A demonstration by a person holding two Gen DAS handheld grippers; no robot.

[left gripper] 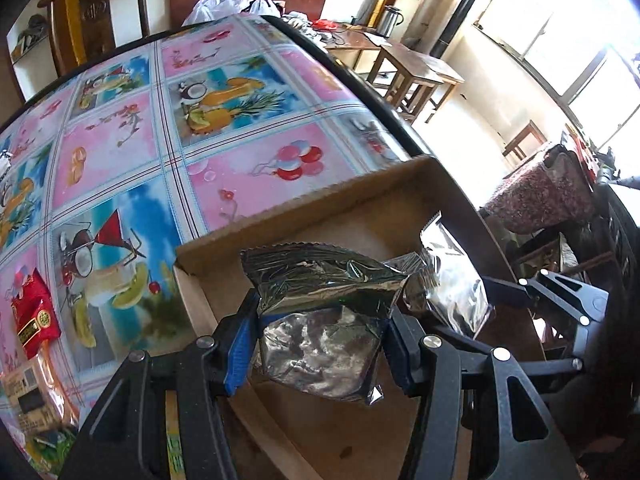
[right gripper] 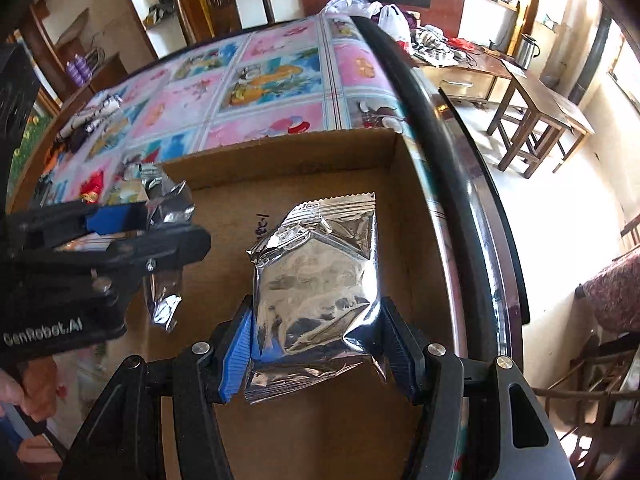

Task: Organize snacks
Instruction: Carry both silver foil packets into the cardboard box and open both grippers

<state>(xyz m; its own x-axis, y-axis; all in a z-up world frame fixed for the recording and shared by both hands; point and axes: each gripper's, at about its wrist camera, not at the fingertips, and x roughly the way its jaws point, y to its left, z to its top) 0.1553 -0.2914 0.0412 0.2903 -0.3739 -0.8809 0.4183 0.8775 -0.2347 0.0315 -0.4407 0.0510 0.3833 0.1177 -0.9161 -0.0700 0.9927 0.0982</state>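
Two crinkled silver foil snack packets hung over the shallow brown cardboard box: my left tool gripped one packet, my right tool the other packet.

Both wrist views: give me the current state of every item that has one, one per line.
Left hand-held gripper: shut on left foil packet, held above the box.
Right hand-held gripper: shut on right foil packet, also above the box.
Cardboard box: open-topped, floor bare where visible.
Red snack pack: lying on the table, not yet sorted.

Silver foil packets, brown cardboard box
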